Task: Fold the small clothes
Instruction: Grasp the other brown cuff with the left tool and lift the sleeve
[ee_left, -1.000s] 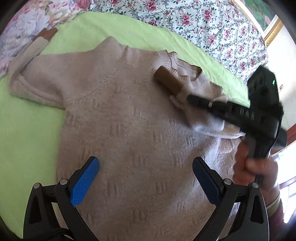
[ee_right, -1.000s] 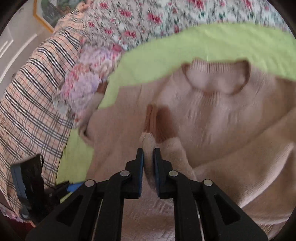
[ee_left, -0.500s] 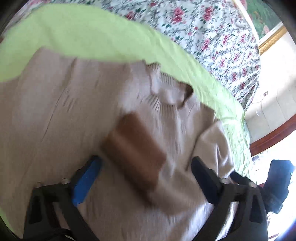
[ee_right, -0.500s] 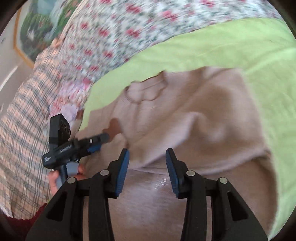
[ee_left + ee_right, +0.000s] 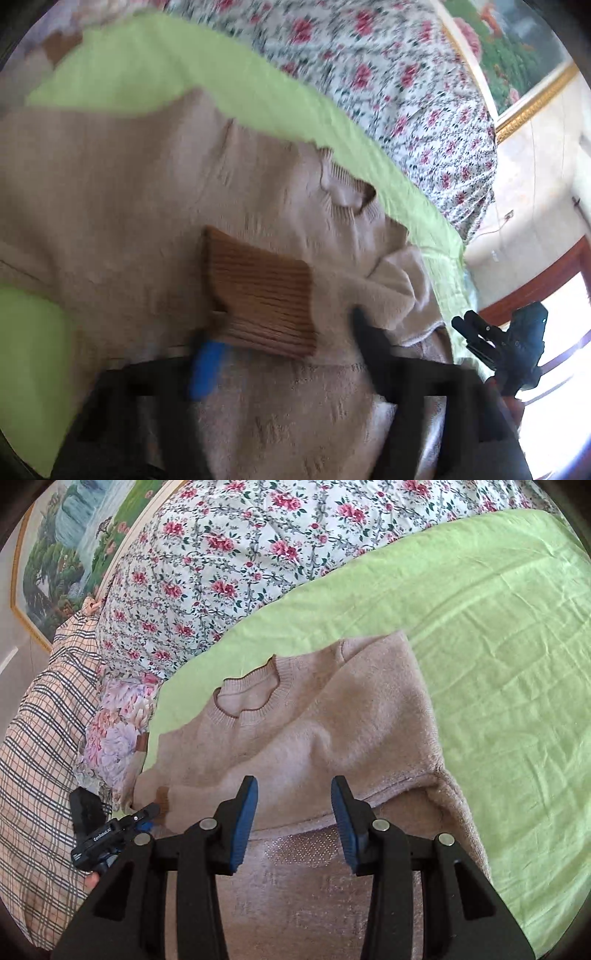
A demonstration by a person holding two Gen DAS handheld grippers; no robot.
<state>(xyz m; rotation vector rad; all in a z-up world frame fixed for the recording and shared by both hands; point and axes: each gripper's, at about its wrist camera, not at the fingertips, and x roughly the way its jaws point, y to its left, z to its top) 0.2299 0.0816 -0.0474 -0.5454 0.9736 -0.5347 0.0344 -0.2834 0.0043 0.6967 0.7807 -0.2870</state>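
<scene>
Risk: right tongs (image 5: 293, 823) spread and empty above sweater (image 5: 332, 738), left tongs (image 5: 280, 354) spread, blurred around brown cuff (image 5: 258, 291); folded sleeve may slide off.

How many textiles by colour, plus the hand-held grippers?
Beige sweater: 1
Green sheet: 1
Floral quilt: 1
Plaid blanket: 1
Hand-held grippers, left hand-held gripper and right hand-held gripper: 2
Total: 6
</scene>
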